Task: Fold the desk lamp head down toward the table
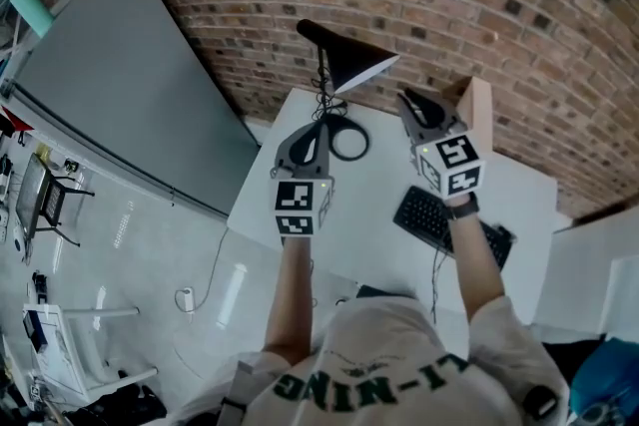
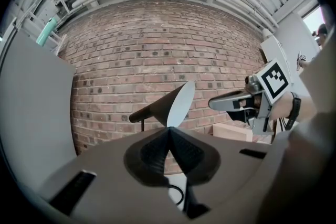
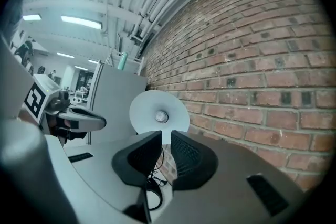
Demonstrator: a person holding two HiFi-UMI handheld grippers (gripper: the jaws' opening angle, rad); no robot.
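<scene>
The black desk lamp stands at the table's far edge by the brick wall, its cone head (image 1: 351,61) tilted on a thin stem above a ring-shaped base (image 1: 348,137). My left gripper (image 1: 321,122) hovers just left of the base, below the head. In the left gripper view its jaws (image 2: 169,129) meet at the tips with nothing between them, and the lamp head (image 2: 167,105) is ahead, side on. My right gripper (image 1: 408,99) is to the right of the head. Its jaws (image 3: 165,137) stand a narrow slit apart and empty, facing the white inside of the head (image 3: 159,113).
A black keyboard (image 1: 451,227) lies on the white table (image 1: 369,214) near my right arm. A cardboard box (image 1: 478,107) stands at the back right against the brick wall (image 1: 519,25). A grey panel (image 1: 130,105) leans at the left. The lamp's cord (image 3: 153,192) coils below the jaws.
</scene>
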